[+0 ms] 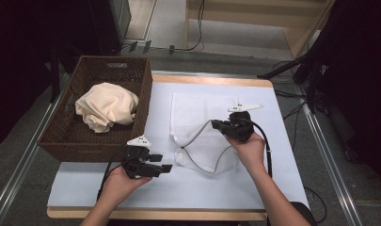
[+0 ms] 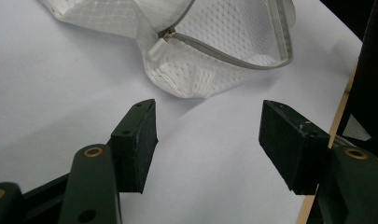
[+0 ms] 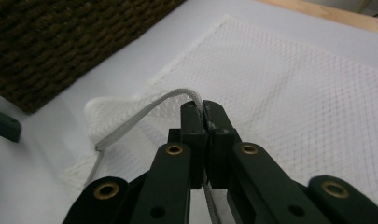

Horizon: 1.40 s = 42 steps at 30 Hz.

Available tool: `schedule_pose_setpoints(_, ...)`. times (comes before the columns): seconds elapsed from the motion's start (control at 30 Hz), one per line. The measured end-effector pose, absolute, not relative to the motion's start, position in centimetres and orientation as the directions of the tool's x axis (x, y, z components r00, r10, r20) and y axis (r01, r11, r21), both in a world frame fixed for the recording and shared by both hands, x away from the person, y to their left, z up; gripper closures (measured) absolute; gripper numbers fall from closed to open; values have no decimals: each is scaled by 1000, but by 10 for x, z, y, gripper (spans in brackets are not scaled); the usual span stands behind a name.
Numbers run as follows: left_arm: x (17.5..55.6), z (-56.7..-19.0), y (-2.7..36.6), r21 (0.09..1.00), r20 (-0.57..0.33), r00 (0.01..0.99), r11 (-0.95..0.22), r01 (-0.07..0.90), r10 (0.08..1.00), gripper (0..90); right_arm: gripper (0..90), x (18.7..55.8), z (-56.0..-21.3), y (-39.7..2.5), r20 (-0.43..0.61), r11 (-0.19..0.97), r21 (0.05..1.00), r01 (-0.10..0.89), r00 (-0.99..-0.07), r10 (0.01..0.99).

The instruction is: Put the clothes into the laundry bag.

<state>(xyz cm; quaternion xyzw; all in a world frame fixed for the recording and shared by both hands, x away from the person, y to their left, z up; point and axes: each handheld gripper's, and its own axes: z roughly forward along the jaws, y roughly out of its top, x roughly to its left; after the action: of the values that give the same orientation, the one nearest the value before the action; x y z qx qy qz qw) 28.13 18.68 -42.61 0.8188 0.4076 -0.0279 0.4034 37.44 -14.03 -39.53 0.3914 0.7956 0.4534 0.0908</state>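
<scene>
A white mesh laundry bag (image 1: 197, 127) lies on the table's white cover, its grey zipper edge gaping open. My right gripper (image 1: 216, 124) is shut on the upper zipper edge (image 3: 144, 112) and holds it lifted off the bag (image 3: 294, 93). My left gripper (image 1: 165, 163) stands open just left of the bag's near corner, nothing between its jaws. In the left gripper view the bag's mouth (image 2: 214, 46) and zipper end (image 2: 165, 33) lie just beyond my open left gripper (image 2: 207, 133). A cream cloth (image 1: 106, 106) sits bunched in the brown wicker basket (image 1: 68, 141).
The wicker basket (image 3: 60, 42) stands at the table's left, overhanging its edge. The wooden table edge (image 1: 178, 215) runs along the front. Cables and dark stands crowd the floor behind and to the right.
</scene>
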Motion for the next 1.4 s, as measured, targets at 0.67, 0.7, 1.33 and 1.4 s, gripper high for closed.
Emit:
schedule_pose_setpoints(0.67, 283, -386, 176, 641, -347, 725, -413, 647, 595, 356, 892, 368, -402, -139, 229, 337, 743, 578, -694, 683)
schedule_pose_setpoints(0.7, 284, -382, 176, 644, -343, 729, -417, 641, 592, 356, 892, 369, -402, -140, 231, 336, 744, 578, -694, 682)
schedule_pose_setpoints(1.33, 317, -335, 192, 634, -300, 740, -454, 626, 602, 323, 891, 368, -402, -141, 249, 327, 741, 586, -692, 677)
schedule_pose_setpoints(1.4, 321, -329, 199, 635, -289, 739, -456, 624, 608, 320, 891, 368, -403, -141, 254, 326, 741, 588, -694, 674)
